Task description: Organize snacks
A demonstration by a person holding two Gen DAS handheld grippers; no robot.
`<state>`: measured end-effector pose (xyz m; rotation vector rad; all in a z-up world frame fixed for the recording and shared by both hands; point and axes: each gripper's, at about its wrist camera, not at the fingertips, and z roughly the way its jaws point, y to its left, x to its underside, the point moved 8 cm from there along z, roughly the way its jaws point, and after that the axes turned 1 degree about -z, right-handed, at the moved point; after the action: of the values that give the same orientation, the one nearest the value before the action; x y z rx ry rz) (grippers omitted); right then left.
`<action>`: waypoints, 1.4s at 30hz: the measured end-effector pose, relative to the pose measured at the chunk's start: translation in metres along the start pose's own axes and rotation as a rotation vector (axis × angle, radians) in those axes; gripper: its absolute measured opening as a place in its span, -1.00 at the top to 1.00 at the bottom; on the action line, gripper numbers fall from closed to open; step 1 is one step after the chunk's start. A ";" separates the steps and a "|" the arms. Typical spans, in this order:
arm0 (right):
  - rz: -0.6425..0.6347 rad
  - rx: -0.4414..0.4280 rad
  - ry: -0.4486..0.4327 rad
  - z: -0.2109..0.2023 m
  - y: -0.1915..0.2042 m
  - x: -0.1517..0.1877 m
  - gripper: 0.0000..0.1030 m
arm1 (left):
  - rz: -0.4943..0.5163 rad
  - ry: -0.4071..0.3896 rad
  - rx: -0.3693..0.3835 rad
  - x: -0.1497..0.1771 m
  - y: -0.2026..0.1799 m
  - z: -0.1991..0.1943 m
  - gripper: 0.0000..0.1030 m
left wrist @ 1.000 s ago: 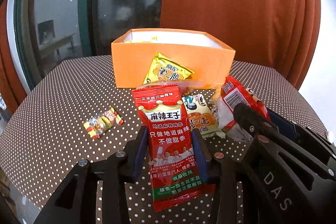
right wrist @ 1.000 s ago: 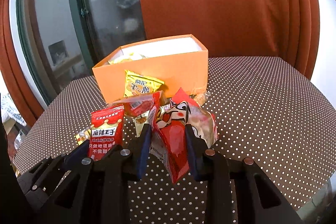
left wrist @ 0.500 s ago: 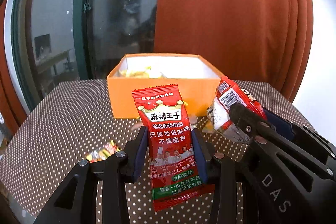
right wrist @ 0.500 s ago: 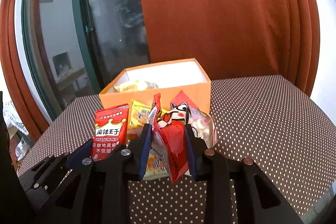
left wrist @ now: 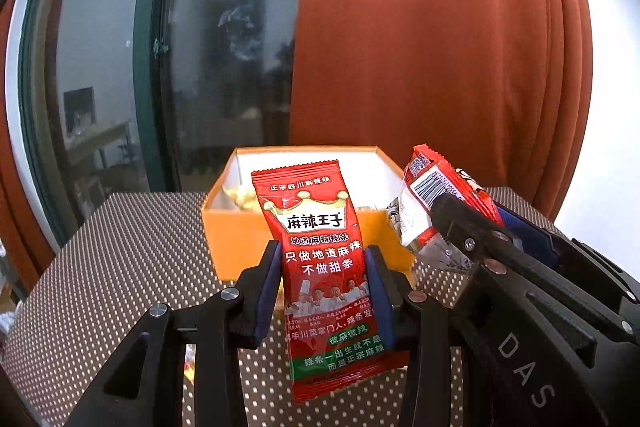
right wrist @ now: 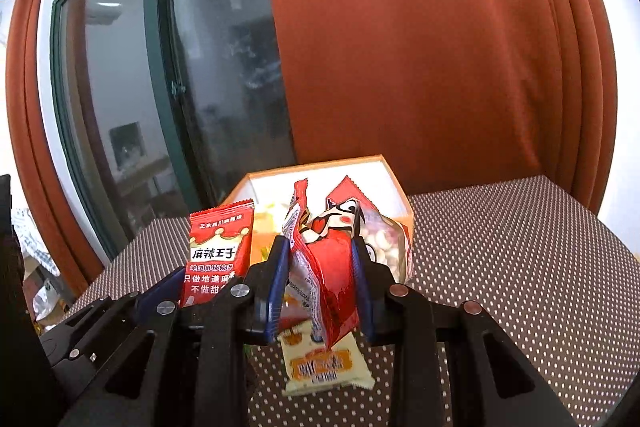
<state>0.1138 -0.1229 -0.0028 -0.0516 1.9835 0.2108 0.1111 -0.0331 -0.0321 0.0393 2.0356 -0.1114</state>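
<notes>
the left gripper [left wrist: 324, 291] was pinched on a red spicy-strip packet [left wrist: 326, 267], its blue pads [left wrist: 267, 291] pressed against the packet's two long sides. the packet stood nearly upright between them, crown logo and white lettering facing the camera, its top edge in front of the orange box [left wrist: 240, 239] and its lower end hanging below the pads. the right gripper [right wrist: 320, 279] was likewise clamped on a red and white snack bag [right wrist: 332, 259], which was crumpled and folded between its pads [right wrist: 278, 279]; a clear part of the bag showing small pale pieces bulged out on the side away from the left gripper. in the left wrist view this bag [left wrist: 432, 211] showed its barcode side, just beside the box's near right corner.

both packets were held up off the table, in front of the orange box [right wrist: 404, 215]. the box sat open on the brown dotted tablecloth [left wrist: 100, 267], with a white inside and some pale yellow snacks [left wrist: 240, 197] lying in its left part. a cream and orange packet [right wrist: 324, 363] lay flat on the cloth [right wrist: 520, 267] in front of the box, below the right gripper. behind the box hung a rust-orange curtain [left wrist: 420, 47], and to the box's left stood a dark glass door [left wrist: 224, 47] with a green frame.
</notes>
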 end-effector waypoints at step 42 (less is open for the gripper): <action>0.009 -0.103 -0.073 0.122 0.002 -0.084 0.35 | -0.013 0.011 -0.028 -0.086 0.027 0.109 0.20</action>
<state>0.2580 -0.1048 0.0260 -0.1005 1.8997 0.3165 0.2490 -0.0148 -0.0058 0.0090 2.0483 -0.0916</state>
